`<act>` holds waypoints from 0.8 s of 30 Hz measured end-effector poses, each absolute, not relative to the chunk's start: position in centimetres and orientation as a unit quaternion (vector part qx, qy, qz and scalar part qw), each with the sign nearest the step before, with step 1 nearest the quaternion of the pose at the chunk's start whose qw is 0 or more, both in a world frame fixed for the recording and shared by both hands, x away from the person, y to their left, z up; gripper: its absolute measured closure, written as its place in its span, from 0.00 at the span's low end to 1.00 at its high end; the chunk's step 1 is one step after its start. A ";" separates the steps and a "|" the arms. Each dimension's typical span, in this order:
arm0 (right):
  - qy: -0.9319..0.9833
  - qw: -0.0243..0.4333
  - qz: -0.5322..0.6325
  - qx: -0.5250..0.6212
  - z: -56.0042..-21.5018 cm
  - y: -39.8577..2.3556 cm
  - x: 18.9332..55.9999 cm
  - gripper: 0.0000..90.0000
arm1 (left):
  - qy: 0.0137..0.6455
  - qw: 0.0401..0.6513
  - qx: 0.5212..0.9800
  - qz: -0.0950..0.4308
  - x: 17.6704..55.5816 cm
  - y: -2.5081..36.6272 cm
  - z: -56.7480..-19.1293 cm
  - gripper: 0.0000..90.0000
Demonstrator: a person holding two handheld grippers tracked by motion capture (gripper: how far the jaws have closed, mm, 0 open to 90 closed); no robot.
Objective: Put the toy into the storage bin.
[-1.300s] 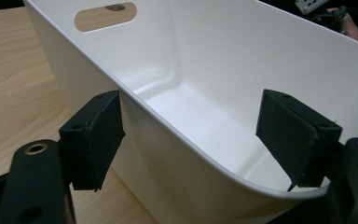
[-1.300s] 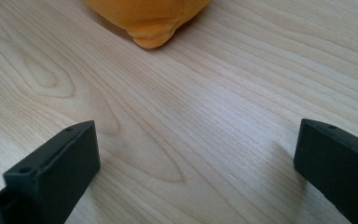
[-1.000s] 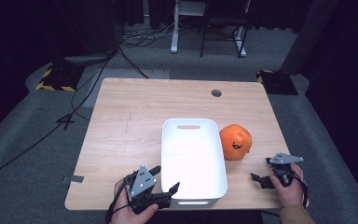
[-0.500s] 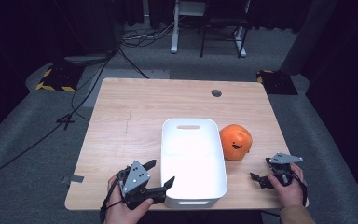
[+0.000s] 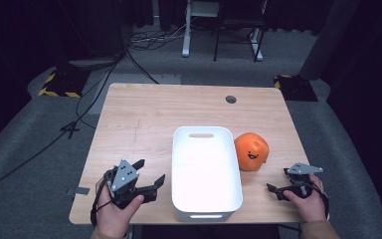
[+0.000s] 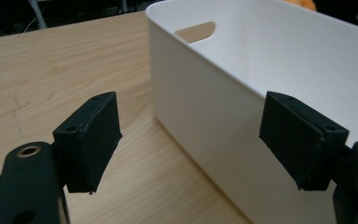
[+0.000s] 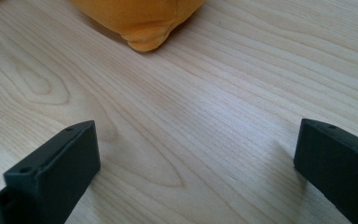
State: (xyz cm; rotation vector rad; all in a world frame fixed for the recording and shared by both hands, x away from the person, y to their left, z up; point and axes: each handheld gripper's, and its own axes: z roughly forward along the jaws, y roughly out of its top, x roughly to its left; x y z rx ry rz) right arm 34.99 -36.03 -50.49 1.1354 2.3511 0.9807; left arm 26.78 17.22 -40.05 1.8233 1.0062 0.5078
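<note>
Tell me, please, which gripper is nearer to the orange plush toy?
Right. The right gripper sits just beyond the near right side of the orange plush toy, apart from it; the left gripper is across the white bin, by its left wall.

Overhead light brightens the desk (image 5: 144,119) while the room toward twelve o'clock stays dark; the white bin (image 5: 206,172) glares slightly, and near jaws blur softly.

A light wooden surface (image 5: 144,114) is seen, with a round grey grommet (image 5: 231,99) set near its far edge. Beyond it, black cables (image 5: 104,69) are spread across the grey floor (image 5: 25,149), and yellow-black striped mats (image 5: 54,84) lie at both sides.
</note>
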 end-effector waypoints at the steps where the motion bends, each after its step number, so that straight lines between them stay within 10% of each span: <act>1: 0.830 0.176 0.345 0.401 -50.5 -36.0 35.0 0.01 | 0.418 0.470 0.748 0.213 27.1 17.6 -40.4 0.23; 24: 0.824 0.179 0.363 0.397 -50.3 -36.2 34.5 0.17 | 0.478 0.337 0.790 0.183 32.0 22.2 -49.2 0.23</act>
